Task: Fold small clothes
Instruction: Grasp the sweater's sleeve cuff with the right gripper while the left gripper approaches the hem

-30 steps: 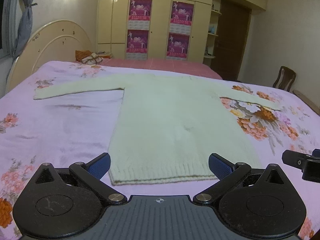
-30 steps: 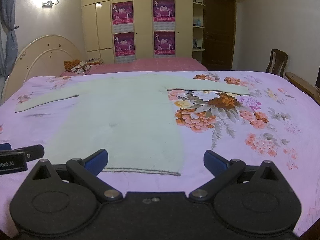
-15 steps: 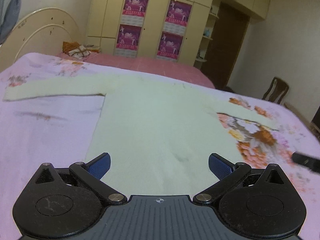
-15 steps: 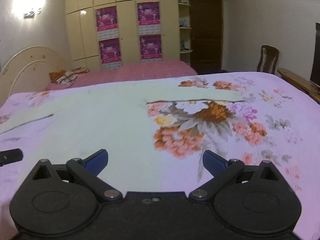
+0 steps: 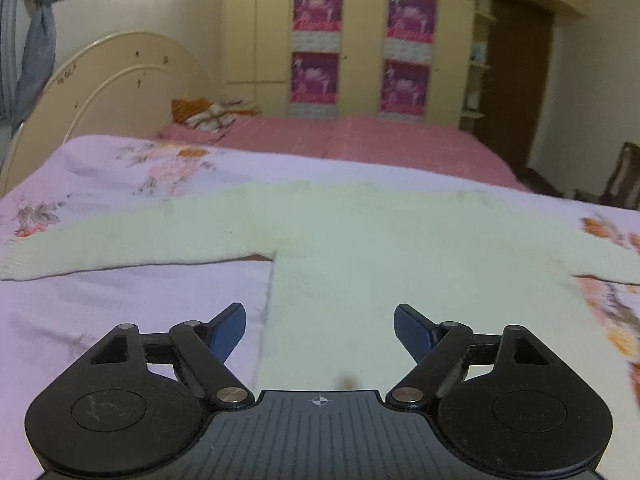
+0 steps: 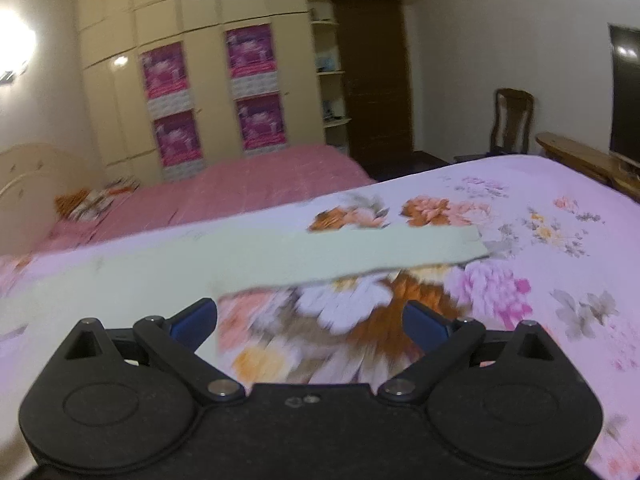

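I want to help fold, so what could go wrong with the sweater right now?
The left gripper has just been closing a little with nothing between its fingers; closing too early could miss the sweater. The right gripper is open above the flowered sheet, beside the sleeve, so it might pinch sheet instead.

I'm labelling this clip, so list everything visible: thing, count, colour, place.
Knitted long-sleeved sweater: one, pale green, flat on near bed, sleeves spread.
Floral bedsheet: one, lilac, under sweater.
Far bedspread: one, pink, behind.
Curved headboard: one, cream, left.
Wardrobe: one, cream, back wall.
Posters: four, magenta, on wardrobe doors.
Wooden chair: one, brown, right.
Left gripper: black, blue pads, open, jaws just narrowed, empty.
Right gripper: same colours, open, empty.
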Motion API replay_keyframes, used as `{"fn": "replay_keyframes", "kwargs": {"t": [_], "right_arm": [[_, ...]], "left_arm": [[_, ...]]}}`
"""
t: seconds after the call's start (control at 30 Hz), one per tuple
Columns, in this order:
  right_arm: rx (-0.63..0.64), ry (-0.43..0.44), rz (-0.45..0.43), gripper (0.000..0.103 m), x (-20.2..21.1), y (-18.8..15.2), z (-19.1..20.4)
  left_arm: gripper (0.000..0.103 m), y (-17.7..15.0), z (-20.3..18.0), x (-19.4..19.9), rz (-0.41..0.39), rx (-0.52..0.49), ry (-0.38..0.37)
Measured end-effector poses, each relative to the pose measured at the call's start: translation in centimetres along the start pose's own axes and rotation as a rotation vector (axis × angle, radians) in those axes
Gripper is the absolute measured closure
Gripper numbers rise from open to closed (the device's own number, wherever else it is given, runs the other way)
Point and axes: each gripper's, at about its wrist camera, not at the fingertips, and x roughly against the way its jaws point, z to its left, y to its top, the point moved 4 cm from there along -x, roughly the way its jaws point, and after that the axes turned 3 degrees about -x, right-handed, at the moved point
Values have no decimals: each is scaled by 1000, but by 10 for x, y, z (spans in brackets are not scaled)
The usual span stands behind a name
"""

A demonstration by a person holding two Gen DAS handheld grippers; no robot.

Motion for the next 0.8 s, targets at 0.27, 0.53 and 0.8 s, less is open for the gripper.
{"fn": "replay_keyframes", "kwargs": {"t": [0.27,0.53,0.8], "right_arm": [[-190,-108,47,57,-109,14,-74],[-474,-134,67,57,-148,2,-135],[-620,-109,46,68,-179,9,-166]], "left_arm": [[9,8,7,-64,17,15,42],[9,17,14,-97,5,33,12],[9,21,18,-125,37,34,-13]]}}
